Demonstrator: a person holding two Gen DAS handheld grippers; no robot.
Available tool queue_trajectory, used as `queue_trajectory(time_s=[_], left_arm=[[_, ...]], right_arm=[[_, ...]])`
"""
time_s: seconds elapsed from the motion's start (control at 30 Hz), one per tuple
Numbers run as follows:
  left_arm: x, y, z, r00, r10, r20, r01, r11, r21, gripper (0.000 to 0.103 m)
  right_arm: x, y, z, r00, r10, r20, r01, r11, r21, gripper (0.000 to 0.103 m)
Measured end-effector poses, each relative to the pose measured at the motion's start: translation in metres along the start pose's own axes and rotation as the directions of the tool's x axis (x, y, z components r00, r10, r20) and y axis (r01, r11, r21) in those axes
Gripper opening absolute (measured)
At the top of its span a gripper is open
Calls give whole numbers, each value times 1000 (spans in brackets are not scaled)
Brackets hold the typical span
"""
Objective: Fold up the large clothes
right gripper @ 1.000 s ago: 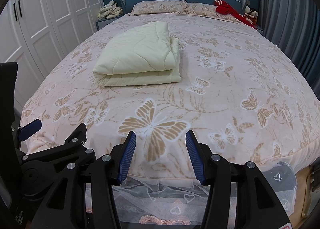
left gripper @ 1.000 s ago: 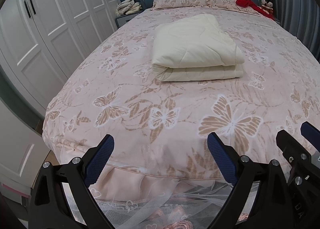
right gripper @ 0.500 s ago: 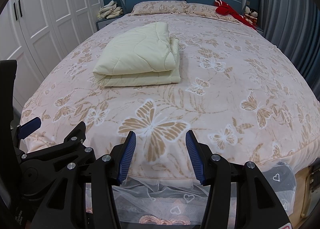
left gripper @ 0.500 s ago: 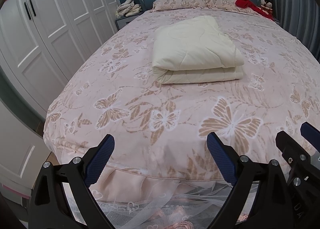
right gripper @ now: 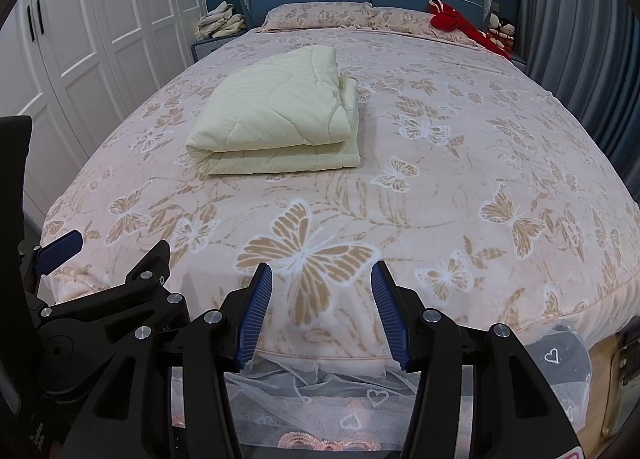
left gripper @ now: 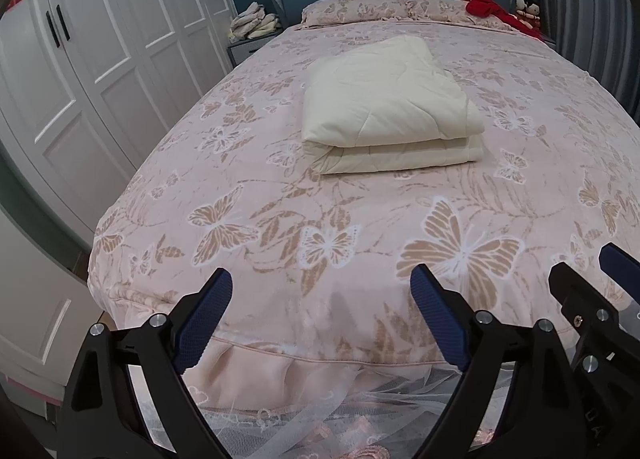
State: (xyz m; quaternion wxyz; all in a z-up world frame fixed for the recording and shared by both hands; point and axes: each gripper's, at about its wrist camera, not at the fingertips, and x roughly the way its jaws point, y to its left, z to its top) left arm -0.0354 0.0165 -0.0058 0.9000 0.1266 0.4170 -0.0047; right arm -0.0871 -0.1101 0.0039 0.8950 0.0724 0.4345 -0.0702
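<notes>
Cream quilt (left gripper: pixel 384 111) lies folded in a neat stack mid-bed, left of centre.

Left gripper (left gripper: pixel 320 319) and right gripper (right gripper: pixel 320 309) hover empty, jaws spread, over the near edge of the bed (right gripper: pixel 500 139). If more folding remains, pinch matching corners.

A matt quilted cream cloth duvet (left gripper: pixel 384 107) lies on a soft butterfly-print bedspread (left gripper: pixel 280 227) above sheer lace netting (right gripper: pixel 320 387), framed by matt black plastic grippers with ribbed blue pads (right gripper: pixel 256 315) and shiny metal bolts (left gripper: pixel 483 315).
</notes>
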Motion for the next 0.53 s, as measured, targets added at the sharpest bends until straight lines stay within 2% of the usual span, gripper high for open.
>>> queue_trajectory(time_s=[0.33, 0.43, 0.53], left_arm=[[-1, -2, 0, 1000, 6, 8, -6, 1000, 4, 87], [-1, -3, 0, 1000, -7, 10, 7, 1000, 0, 80], [-1, -3, 0, 1000, -11, 9, 11, 1000, 2, 79]], right_arm=[[1, -1, 1, 1000, 0, 1, 0, 1000, 0, 51], [1, -2, 0, 1000, 0, 0, 0, 1000, 1, 51], [1, -3, 1, 1000, -4, -1, 4, 1000, 0, 51]])
